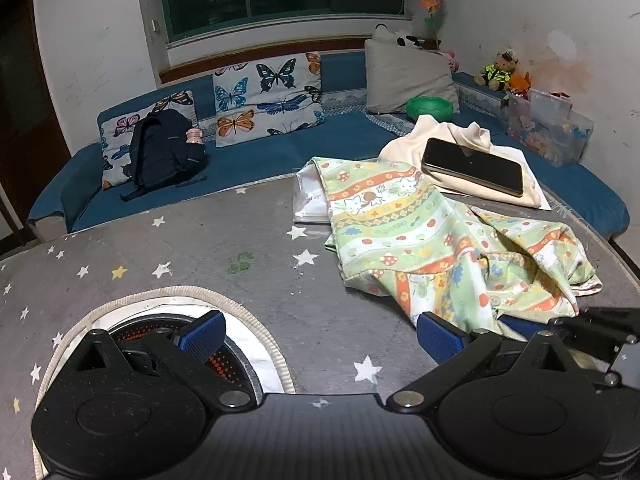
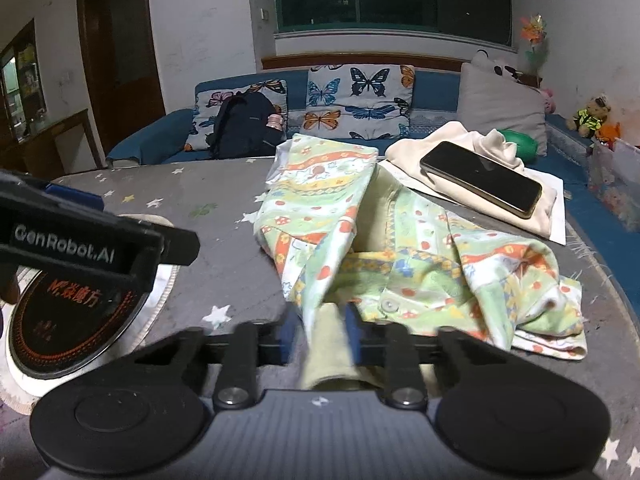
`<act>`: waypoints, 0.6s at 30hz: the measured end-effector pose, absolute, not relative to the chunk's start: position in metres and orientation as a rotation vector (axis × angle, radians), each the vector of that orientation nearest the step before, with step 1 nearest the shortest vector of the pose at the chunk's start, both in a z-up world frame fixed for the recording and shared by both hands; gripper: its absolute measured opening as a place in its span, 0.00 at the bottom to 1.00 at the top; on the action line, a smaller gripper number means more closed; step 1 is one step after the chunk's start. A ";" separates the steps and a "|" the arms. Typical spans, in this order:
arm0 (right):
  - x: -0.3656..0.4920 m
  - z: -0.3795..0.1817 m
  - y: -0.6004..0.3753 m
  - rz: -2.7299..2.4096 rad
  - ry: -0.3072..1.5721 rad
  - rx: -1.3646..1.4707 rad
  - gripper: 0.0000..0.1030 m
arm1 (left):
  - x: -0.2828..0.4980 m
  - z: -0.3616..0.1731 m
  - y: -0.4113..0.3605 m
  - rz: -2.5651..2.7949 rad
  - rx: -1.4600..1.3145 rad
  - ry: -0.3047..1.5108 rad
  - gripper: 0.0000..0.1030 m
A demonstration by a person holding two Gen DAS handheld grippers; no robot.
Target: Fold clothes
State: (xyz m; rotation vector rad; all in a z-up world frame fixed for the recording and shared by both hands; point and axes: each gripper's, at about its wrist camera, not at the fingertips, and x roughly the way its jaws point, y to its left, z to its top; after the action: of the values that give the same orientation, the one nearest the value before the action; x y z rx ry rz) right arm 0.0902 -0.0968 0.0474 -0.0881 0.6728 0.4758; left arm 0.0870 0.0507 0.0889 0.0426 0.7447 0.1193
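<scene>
One gripper, the right gripper [image 2: 326,332], has its jaws closed on the near edge of the rumpled printed garment [image 1: 440,236] stretching away across the table [image 1: 200,240], while the left gripper [image 1: 320,332] gapes wide and empty just to its left.

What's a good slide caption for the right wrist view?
Right tongs shut on green patterned cotton garment crumpled on grey star-print table.

My view: phone [image 1: 473,167] on cream cloth [image 1: 452,140] at 1 o'clock; backpack [image 1: 164,152] on sofa [image 1: 260,156], 11 o'clock; induction hob [image 2: 68,316] on table [image 1: 224,240].
</scene>
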 end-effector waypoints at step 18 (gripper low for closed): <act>0.006 0.055 -0.082 0.672 0.660 -0.125 0.11 | 0.066 0.089 0.015 -0.060 0.119 0.741 0.94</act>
State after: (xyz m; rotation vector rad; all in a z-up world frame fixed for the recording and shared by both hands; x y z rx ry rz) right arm 0.0063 -0.0817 0.0554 -0.1252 0.6597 0.6720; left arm 0.0657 0.0145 0.0887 0.1190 0.7409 -0.0596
